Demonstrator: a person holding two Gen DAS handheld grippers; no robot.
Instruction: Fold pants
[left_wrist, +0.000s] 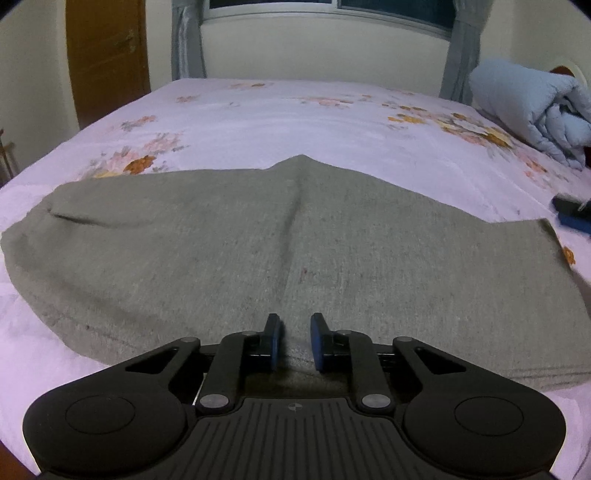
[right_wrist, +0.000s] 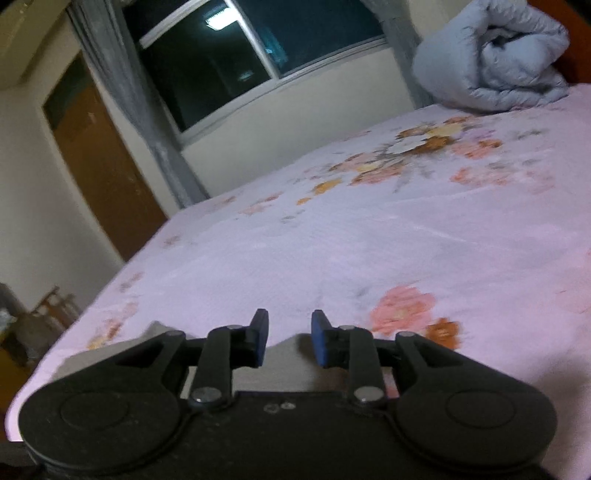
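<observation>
A bed (left_wrist: 295, 118) in a pink flowered sheet carries the grey pants (left_wrist: 258, 240), spread flat across its near side, soft knit, with a seam ridge up the middle. The left gripper (left_wrist: 295, 343) pinches their near edge between narrowly parted jaws. The right gripper (right_wrist: 290, 341) looks likewise closed on a grey hem.
</observation>
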